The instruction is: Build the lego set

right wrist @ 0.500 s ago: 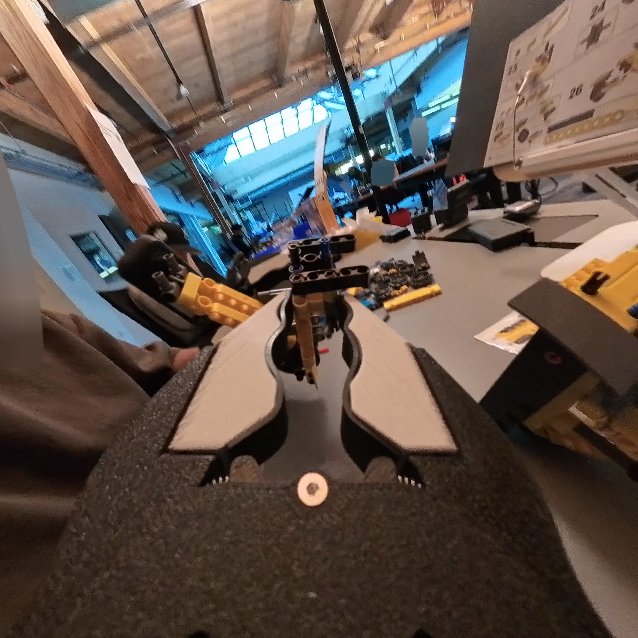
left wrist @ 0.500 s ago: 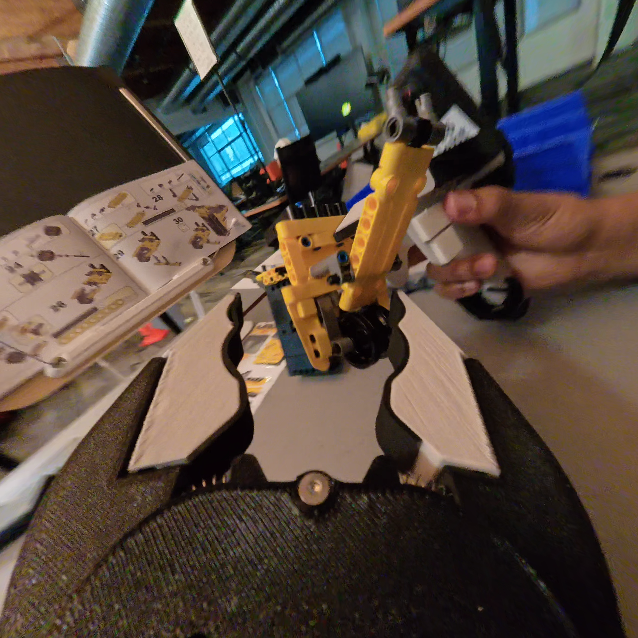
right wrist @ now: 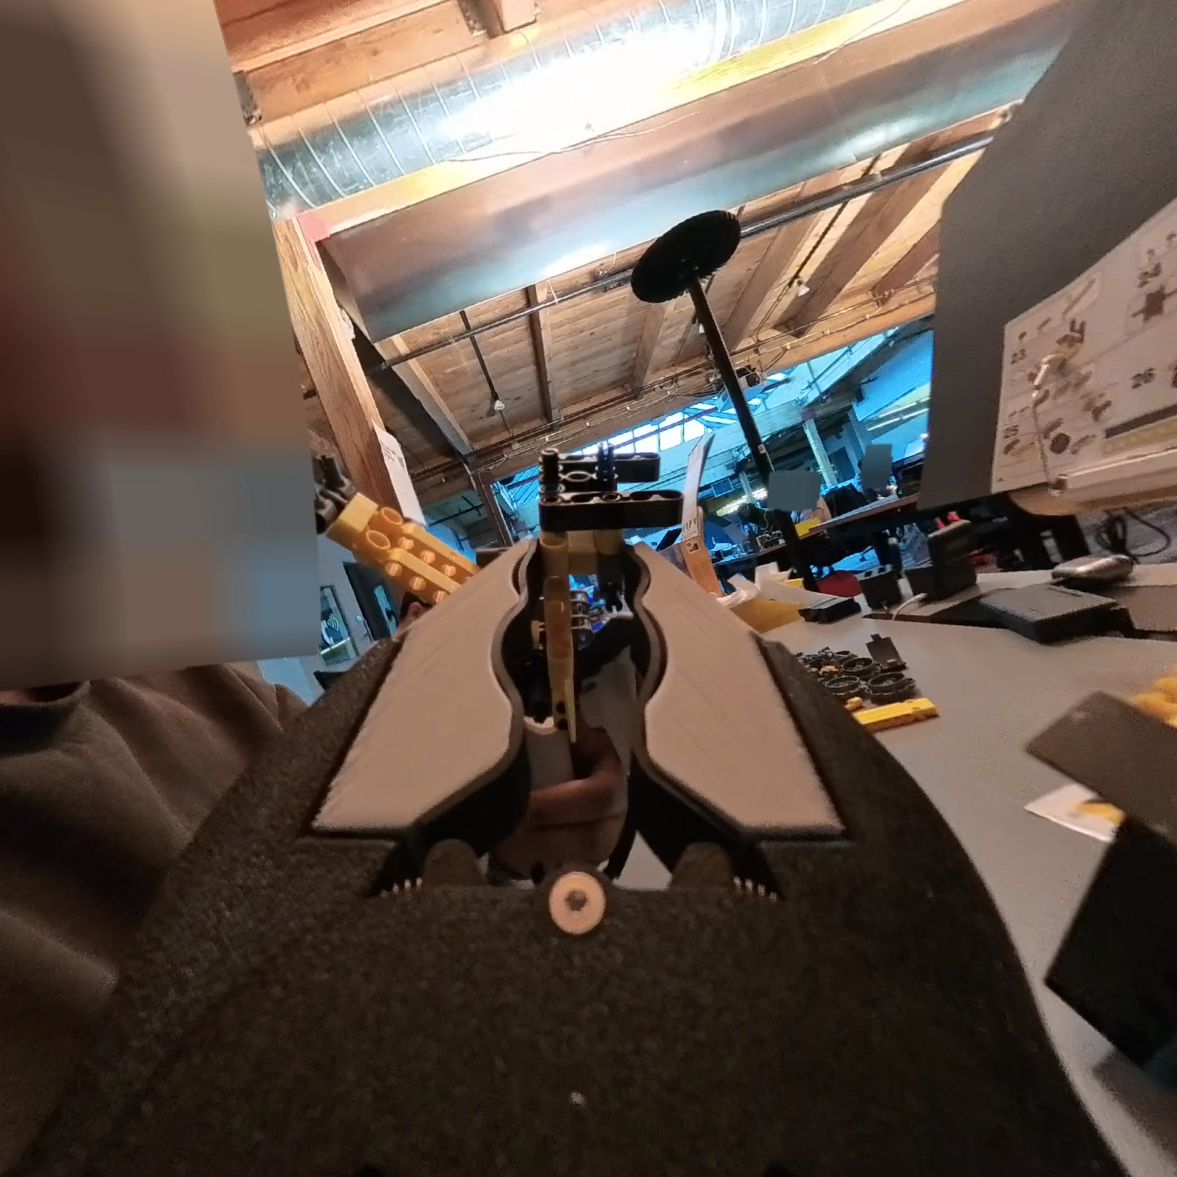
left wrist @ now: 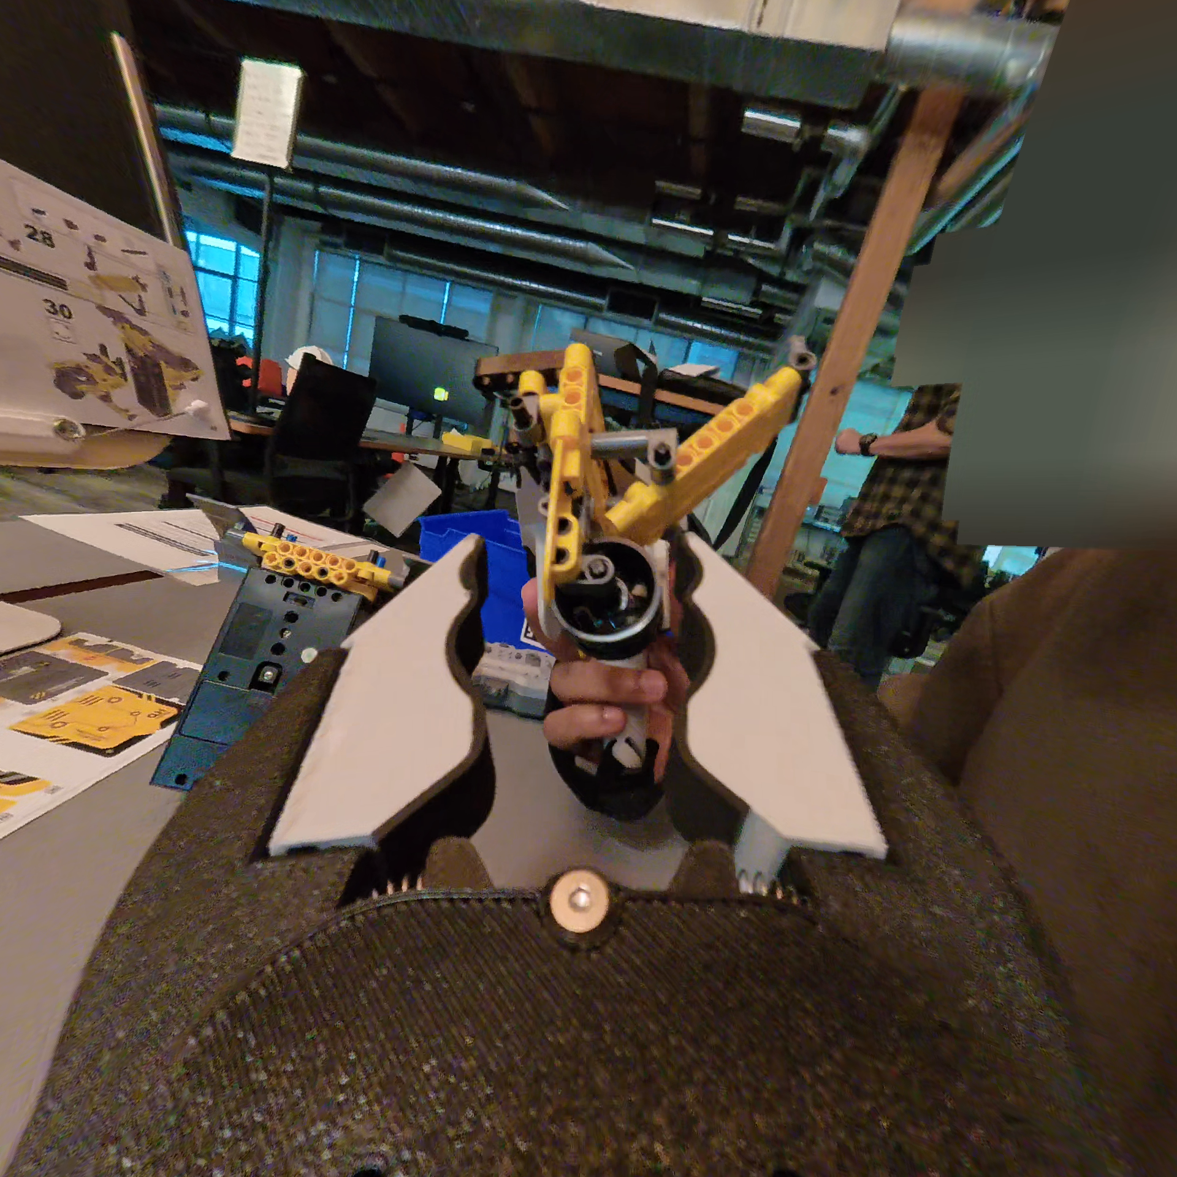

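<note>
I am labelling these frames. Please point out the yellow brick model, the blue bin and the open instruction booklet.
yellow brick model [left wrist: 713,452]: left wrist view, on its long yellow beam.
blue bin [left wrist: 503,573]: left wrist view, on its front wall.
instruction booklet [left wrist: 95,318]: left wrist view, on the open page.
</note>
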Motion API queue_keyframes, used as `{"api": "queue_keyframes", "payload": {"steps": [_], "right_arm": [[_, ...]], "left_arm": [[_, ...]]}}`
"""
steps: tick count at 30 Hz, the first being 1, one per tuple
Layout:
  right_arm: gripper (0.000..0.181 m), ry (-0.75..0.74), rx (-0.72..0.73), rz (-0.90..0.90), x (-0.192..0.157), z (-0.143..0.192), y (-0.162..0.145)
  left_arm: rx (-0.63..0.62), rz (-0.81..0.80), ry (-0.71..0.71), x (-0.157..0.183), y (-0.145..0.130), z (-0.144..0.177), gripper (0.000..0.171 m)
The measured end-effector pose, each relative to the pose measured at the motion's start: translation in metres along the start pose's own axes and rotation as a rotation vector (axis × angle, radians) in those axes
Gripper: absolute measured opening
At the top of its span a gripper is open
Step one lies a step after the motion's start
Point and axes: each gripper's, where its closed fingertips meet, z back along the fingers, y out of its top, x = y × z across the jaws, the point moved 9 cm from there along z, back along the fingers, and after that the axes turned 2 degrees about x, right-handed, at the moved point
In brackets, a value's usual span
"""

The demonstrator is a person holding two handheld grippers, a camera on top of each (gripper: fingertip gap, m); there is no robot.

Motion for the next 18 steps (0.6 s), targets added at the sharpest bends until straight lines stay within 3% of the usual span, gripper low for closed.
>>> {"api": "queue_keyframes", "payload": {"steps": [5,11,13,18], "right_arm": [[0.023,-0.007,0.002,-0.033,0.005,-0.003,-0.009],[0.030,-0.014,-0.028,-0.056,0.009,-0.002,-0.010],[0.042,-0.053,-0.061,-0.038,0.011,0.000,-0.007],[0.047,-0.192,-0.091,0.065,0.013,0.012,0.018]], "left_arm": [[0.020,-0.030,-0.029,0.000,0.001,0.005,0.029],[0.009,-0.125,0.001,-0.003,0.006,0.008,0.028],[0.025,-0.175,0.039,-0.007,0.013,0.012,0.028],[0.017,-0.373,0.197,-0.029,0.034,0.027,0.027]]}}
